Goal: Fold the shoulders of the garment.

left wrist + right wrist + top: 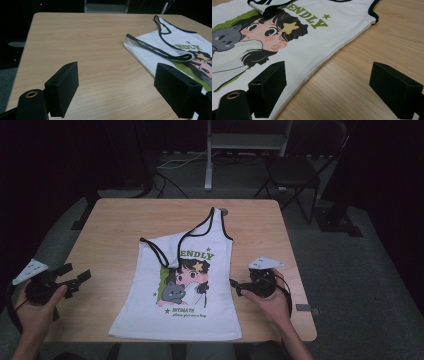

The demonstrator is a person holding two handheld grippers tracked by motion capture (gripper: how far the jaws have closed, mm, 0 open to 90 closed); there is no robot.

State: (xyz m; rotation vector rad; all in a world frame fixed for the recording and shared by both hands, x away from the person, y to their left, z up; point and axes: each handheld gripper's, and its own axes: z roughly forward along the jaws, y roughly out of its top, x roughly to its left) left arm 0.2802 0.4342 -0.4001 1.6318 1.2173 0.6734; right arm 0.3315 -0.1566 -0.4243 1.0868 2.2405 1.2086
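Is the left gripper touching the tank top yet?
Apart. The high view shows bare table between the left gripper and the tank top, jaws open.

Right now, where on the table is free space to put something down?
Bare wood lies between the left gripper and the tank top, across the table's far edge beyond the straps, and in a narrower strip along the shirt's right side. The right gripper crowds that strip near the front.

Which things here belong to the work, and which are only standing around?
Part of the work:
- white sleeveless cartoon-print top with black trim, one strap folded over
- left tool, open
- right tool, open

Standing around:
- light wooden table
- dark folding chair
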